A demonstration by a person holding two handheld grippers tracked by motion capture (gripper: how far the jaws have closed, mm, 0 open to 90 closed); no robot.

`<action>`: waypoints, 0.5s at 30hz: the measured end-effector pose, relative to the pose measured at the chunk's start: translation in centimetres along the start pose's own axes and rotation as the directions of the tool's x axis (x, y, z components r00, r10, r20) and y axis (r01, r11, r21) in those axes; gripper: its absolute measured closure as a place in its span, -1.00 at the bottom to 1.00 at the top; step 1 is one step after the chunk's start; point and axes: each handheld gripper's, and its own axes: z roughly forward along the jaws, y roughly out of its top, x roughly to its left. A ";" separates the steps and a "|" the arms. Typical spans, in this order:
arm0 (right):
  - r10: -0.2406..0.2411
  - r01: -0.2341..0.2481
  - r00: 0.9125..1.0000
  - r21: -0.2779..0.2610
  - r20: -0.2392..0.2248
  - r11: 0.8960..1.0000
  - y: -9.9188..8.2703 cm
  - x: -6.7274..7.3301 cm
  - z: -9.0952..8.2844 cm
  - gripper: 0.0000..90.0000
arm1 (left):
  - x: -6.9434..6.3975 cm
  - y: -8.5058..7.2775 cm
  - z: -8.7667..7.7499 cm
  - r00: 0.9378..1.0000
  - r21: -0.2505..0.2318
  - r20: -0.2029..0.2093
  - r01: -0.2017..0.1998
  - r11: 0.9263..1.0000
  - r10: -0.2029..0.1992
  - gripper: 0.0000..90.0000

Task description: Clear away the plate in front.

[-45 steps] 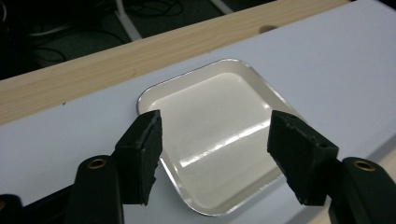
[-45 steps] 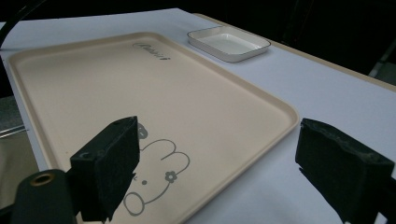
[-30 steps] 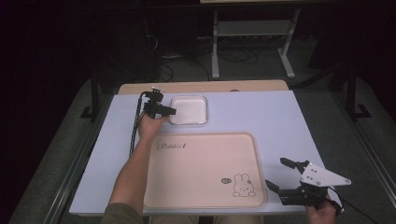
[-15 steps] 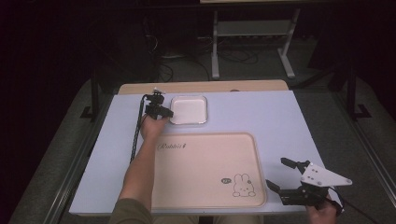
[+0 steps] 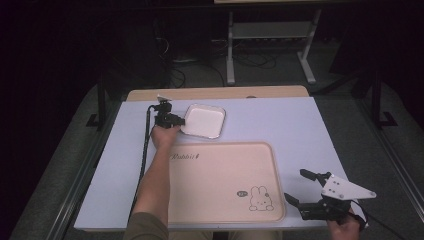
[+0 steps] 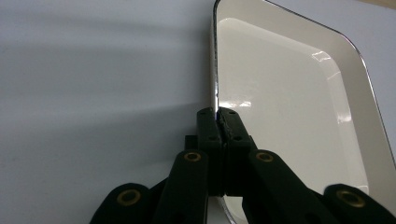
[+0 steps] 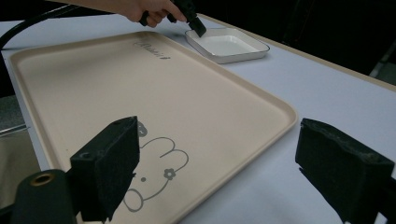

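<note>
The left gripper (image 6: 218, 122) has just been closing and now pinches the white dish's (image 5: 204, 120) rim. Beside the beige tray (image 5: 220, 175), the right gripper (image 5: 302, 187) stays wide open.

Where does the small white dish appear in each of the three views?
High view: the small white dish lies above centre, left, behind the beige tray.
Left gripper view: upper right, its rim clamped in the black jaws.
Right gripper view: top centre.
Shared landmark: the left gripper on its rim.

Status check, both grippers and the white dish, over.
Left gripper just closed on white dish rim. Right gripper open, beside beige tray. Nothing obstructing.
</note>
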 end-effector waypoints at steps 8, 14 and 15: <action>0.001 -0.001 1.000 -0.007 0.000 1.000 0.0 0.1 0.0 -0.71 | 0.5 -0.2 -1.1 0.999 -0.043 0.024 0.032 0.999 -0.031 0.98; 0.010 -0.010 1.000 -0.003 -0.001 1.000 -0.1 0.1 0.0 -0.71 | 0.6 -0.2 -2.8 0.996 -0.095 0.074 0.053 0.994 -0.046 0.98; 0.010 -0.010 1.000 -0.003 0.000 1.000 -0.1 0.1 0.0 -0.71 | 0.5 -0.1 -3.0 0.996 -0.102 0.081 0.054 0.993 -0.046 0.98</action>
